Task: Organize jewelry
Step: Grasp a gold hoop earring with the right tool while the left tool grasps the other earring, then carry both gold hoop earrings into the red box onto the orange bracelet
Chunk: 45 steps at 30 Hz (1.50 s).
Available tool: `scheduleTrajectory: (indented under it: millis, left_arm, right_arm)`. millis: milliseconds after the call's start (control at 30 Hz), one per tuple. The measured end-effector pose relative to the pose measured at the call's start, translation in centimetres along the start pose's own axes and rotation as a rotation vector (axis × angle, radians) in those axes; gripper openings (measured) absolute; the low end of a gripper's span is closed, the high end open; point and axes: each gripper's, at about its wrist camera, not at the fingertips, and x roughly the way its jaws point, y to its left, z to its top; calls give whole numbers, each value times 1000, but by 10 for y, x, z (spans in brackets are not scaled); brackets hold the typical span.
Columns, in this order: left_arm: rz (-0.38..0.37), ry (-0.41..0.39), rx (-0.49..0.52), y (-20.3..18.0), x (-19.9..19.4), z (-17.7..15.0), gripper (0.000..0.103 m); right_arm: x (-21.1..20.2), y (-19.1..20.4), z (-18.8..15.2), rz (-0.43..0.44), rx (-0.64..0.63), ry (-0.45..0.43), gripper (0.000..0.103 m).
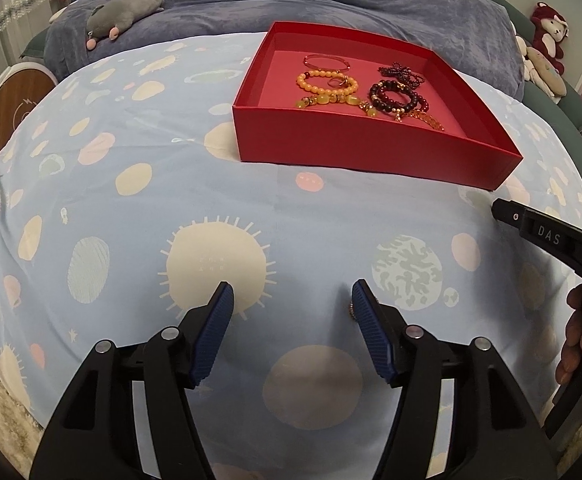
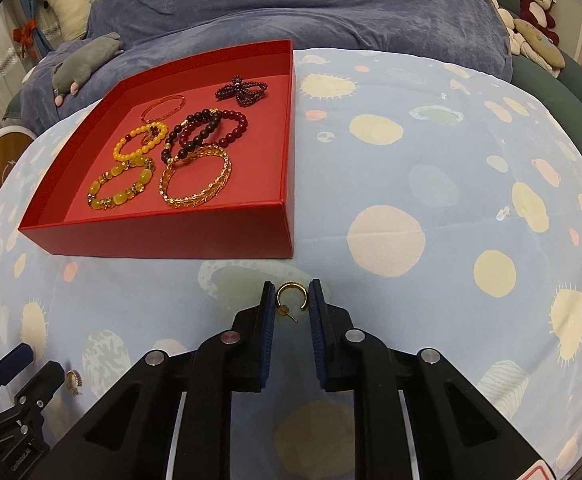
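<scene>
Right gripper [image 2: 291, 294] in front of the red box [image 2: 163, 236], pads against a gold hoop earring [image 2: 289, 294]; grip looks closed on it. Its side reads "DAS". Left gripper [image 1: 293, 298] released, empty; a small earring [image 2: 74, 381] just beside its finger.

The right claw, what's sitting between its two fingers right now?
A small gold hoop earring lies on the bedsheet between the right claw's fingers, seen in the right wrist view.
</scene>
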Motion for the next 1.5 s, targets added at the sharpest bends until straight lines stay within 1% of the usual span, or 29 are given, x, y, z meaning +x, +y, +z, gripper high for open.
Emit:
scheduleTrajectory:
  millis: [400, 467, 500, 733, 833, 1033, 1100, 1500]
  left_arm:
    - [-34, -8, 49, -18, -4, -8, 58]
    - [-35, -4, 55, -19, -2, -9, 55]
    - [-31, -1, 55, -20, -1, -10, 53]
    - [-8, -16, 76, -25, 2, -10, 49]
    - [0, -20, 82, -27, 2, -9, 43]
    - [-4, -14, 101, -32, 1, -10, 29]
    - [-9, -13, 103, -33, 0, -10, 21]
    - [-36, 5, 75, -32, -5, -11, 20]
  right_arm:
    - [-40, 10, -64, 66, 11, 41, 16]
    - [-43, 11, -70, 72, 11, 43, 16]
    - [-44, 11, -71, 73, 11, 43, 16]
    - [-45, 12, -73, 78, 17, 40, 16]
    - [-45, 13, -74, 74, 12, 36, 16]
    - [-47, 14, -74, 81, 10, 37, 16]
    - [-47, 15, -74, 83, 8, 38, 16]
    - [-57, 26, -77, 121, 3, 37, 16]
